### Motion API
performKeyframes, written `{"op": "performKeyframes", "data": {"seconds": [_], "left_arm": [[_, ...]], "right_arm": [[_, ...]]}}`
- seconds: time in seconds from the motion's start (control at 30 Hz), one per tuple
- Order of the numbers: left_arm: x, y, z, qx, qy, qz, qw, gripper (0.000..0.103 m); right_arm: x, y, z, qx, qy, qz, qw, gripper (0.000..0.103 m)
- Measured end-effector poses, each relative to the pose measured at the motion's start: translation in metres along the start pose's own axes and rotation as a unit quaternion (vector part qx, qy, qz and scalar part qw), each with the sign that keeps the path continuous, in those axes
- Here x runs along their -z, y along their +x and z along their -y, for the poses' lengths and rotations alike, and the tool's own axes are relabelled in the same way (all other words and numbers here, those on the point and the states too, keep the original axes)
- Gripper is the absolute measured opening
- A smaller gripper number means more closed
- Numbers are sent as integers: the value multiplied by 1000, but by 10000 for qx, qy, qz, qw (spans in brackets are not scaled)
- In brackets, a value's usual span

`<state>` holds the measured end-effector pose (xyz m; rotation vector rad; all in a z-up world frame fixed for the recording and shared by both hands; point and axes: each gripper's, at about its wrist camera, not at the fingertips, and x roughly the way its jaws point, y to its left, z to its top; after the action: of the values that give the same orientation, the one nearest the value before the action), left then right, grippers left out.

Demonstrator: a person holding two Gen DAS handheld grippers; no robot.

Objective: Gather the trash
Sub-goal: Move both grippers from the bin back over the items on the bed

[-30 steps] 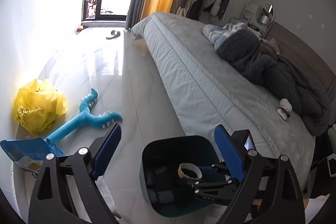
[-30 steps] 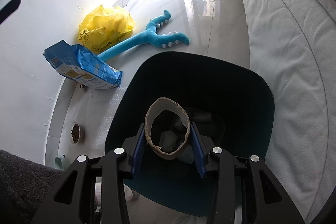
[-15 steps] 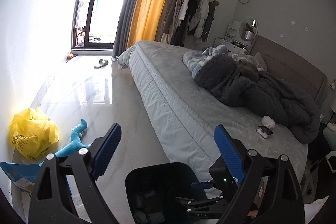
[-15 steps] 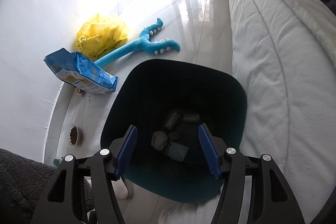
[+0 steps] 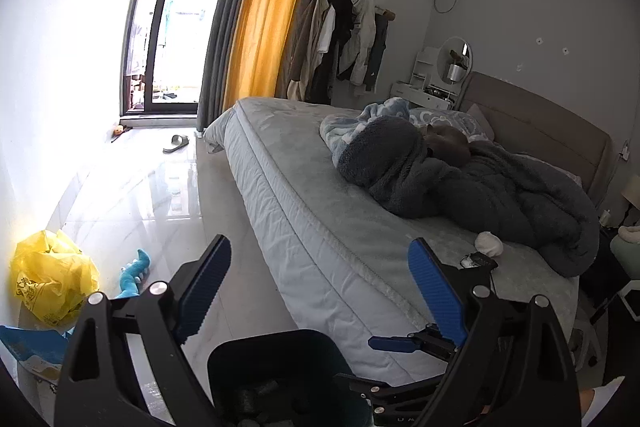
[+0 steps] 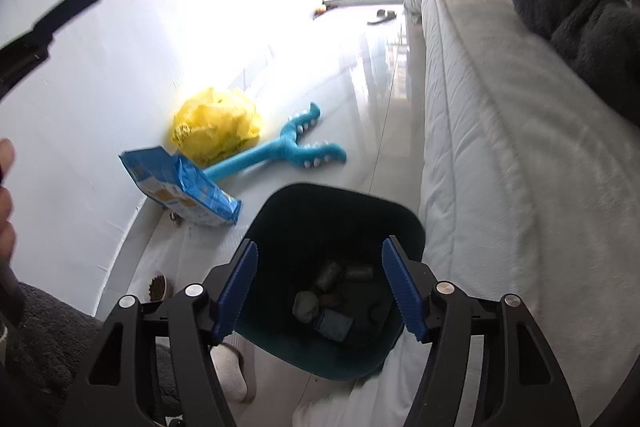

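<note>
The cardboard ring that my right tongs (image 6: pixel 326 287) held one second ago has gone from between them; their jaws have just been opening and now stand apart and empty above the one dark bin (image 6: pixel 280 203). In the bin I count about five grey crumpled pieces of trash (image 6: pixel 306 307). My left tongs (image 5: pixel 320 285) are wide apart and empty too, with the bin rim (image 5: pixel 280 341) below them, beside the bed (image 5: pixel 320 227).

Left gripper (image 5: pixel 320 287): black angular frame, silver screws, ribbed blue fingers (image 5: pixel 436 291). Right gripper (image 6: pixel 320 291): identical build. Person: white sock (image 6: pixel 230 371), dark fleecy garment (image 6: pixel 44 339).
</note>
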<state>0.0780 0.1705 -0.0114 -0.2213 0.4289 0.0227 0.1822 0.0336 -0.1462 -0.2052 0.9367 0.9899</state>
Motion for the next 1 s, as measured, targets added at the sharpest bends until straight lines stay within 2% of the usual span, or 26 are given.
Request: {"op": "performKeyframes", "data": {"seconds": [0.57, 1.0], "left_arm": [[-11, 31, 45, 306, 123, -39, 9994, 92], [-18, 70, 73, 708, 142, -235, 9971, 93]], "right_arm": [[-12, -57, 49, 391, -14, 604, 9974, 69], [-21, -85, 113, 819, 242, 824, 9929, 69]]}}
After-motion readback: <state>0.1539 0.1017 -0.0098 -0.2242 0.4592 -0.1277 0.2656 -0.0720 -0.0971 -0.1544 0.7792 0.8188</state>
